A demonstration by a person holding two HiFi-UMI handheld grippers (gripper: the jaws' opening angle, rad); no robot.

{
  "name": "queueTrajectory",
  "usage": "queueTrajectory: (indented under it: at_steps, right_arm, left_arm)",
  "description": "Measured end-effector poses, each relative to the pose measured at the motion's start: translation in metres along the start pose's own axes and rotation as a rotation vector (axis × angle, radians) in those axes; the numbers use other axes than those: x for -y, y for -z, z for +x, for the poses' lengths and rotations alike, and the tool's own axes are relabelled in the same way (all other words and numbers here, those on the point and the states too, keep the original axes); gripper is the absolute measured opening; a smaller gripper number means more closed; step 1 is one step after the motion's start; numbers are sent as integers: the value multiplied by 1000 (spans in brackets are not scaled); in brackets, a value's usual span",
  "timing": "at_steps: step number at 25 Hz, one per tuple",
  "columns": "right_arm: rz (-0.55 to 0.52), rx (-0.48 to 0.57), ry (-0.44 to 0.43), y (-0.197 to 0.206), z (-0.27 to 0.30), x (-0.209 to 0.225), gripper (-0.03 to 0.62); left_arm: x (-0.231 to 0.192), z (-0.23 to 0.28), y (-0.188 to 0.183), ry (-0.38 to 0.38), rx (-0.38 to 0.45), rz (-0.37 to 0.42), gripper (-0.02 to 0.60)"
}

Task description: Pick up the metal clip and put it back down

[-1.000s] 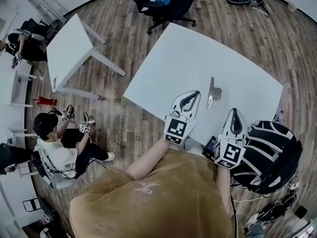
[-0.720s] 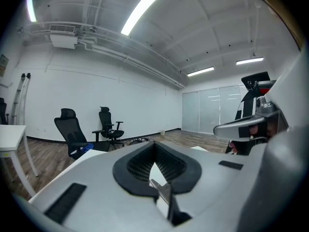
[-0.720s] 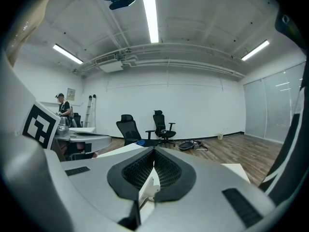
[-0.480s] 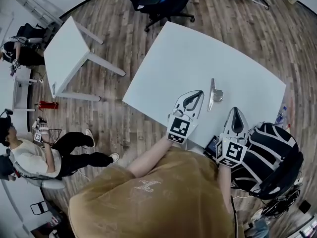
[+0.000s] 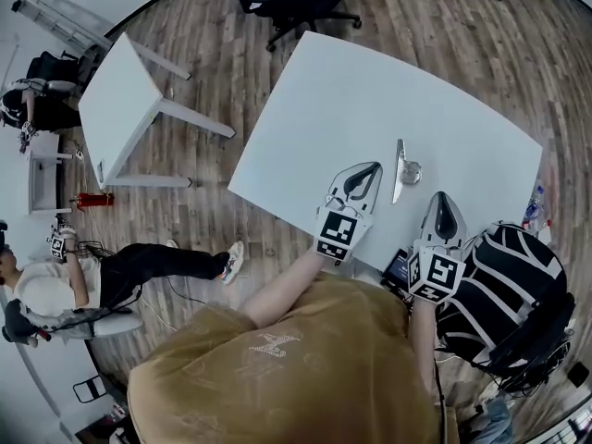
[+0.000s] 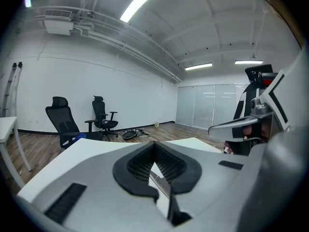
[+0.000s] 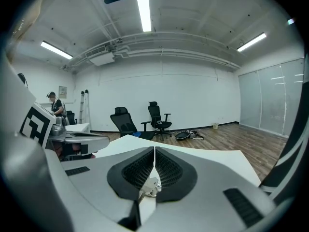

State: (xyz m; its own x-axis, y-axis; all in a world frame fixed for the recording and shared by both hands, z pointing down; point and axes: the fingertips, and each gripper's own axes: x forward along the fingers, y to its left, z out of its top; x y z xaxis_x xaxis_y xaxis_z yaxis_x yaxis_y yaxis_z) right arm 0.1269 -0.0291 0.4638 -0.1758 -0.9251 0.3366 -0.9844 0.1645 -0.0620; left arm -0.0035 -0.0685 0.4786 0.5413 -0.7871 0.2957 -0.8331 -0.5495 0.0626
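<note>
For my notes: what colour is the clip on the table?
Silver metal clip; head view shows it best.

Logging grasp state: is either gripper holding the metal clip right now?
No, the metal clip lies on the white table between the left gripper and right gripper, whose jaws are shut on nothing.

Metal clip (image 5: 399,170), seemingly flat, on table (image 5: 370,100)
</note>
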Motion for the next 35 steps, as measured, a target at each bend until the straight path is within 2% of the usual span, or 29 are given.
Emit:
queueTrajectory:
  at_steps: [8, 16, 24, 32, 35]
  right_arm:
    - [33, -68, -2, 23, 19, 7, 6]
    - [114, -177, -51, 57, 42, 5, 6]
    - [168, -267, -52, 85, 63, 7, 6]
    - [220, -359, -49, 114, 78, 8, 6]
    - [281, -401, -79, 125, 83, 5, 8]
  left_arm:
    - [1, 20, 25, 11, -55, -13, 6]
    - [1, 41, 54, 17, -116, -59, 6]
    - [-7, 59, 86, -3, -211, -88, 6]
    - [-7, 64, 115, 10, -300, -78, 6]
    - [-5, 64, 124, 18, -323, -83, 6]
